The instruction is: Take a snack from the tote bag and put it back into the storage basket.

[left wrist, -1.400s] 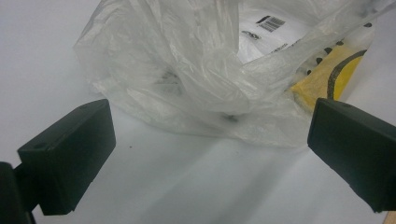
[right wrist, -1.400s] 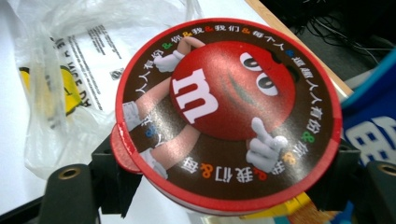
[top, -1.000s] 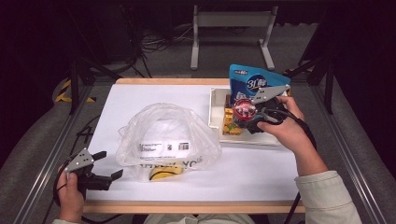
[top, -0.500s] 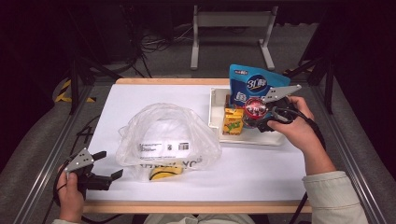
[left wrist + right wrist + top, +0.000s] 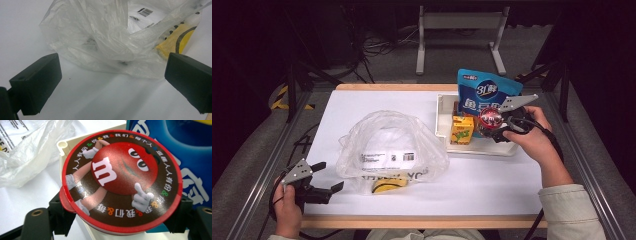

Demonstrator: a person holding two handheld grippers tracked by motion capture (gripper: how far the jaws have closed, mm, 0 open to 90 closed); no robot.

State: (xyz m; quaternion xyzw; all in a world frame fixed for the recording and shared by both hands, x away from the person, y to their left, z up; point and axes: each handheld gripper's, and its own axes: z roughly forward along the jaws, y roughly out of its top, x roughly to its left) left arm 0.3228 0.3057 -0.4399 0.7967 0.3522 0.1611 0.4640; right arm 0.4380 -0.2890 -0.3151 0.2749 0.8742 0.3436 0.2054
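Observation:
My right gripper [image 5: 493,125] is shut on a round red candy tub [image 5: 120,182] with a red cartoon character on its brown lid. It holds the tub [image 5: 488,121] over the white tray [image 5: 443,116] at the right, just in front of a tall blue snack bag [image 5: 484,92]. A yellow drink carton [image 5: 461,129] stands in the tray beside the tub. My left gripper [image 5: 328,176] rests open at the table's front left corner. Its jaws point at a crumpled clear plastic bag [image 5: 107,37] with a yellow item [image 5: 175,41] inside it.
The plastic bag [image 5: 389,150] sits in the middle of the white table [image 5: 492,180], with printed labels showing through it. A wooden edge [image 5: 422,221] runs along the table's front. Metal rails flank both sides, and a grey stand [image 5: 459,30] is behind the table.
My right gripper has carried the candy tub to the right and a little lower, toward the blue bag, uncovering the yellow carton. The left gripper has stayed put.

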